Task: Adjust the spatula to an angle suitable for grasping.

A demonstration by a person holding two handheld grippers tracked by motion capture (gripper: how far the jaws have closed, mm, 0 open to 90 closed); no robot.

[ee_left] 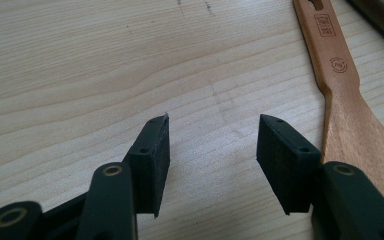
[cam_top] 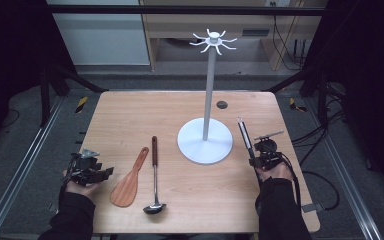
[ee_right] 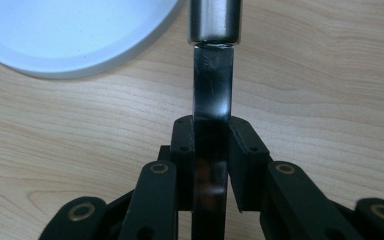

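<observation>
Right claw [cam_top: 254,161] is clenched on a metal utensil [cam_top: 245,137], the pads pinching a flat shiny strip just below the thicker steel handle [ee_right: 214,20]. In the high view the utensil's long axis runs from the claw away from the person and slightly left, with the handle end pointing toward the far edge of the table [cam_top: 130,115]. Which kind of tool it is I cannot tell; the working end is hidden at the claw.

Key relation: the white rack [cam_top: 207,100] stands just left of the held utensil, its round base [ee_right: 70,35] close beside the handle but apart from it. The hooks [cam_top: 213,41] sit at the top of the pole, well above the utensil. So the likely next move is up and to the left, and the handle end has to be brought to a hook, judging from the layout.

Left claw [ee_left: 212,150] is released, its jaws standing wide over bare wood with nothing between them. It rests near the left table edge. The wooden spatula [ee_left: 347,110] lies just to its right, long axis running away from the person, blade nearest the person. The ladle [cam_top: 154,172] lies beyond the spatula, roughly parallel to it, bowl toward the person. The left hand is nearer to both; the right hand is nearer to the rack.
</observation>
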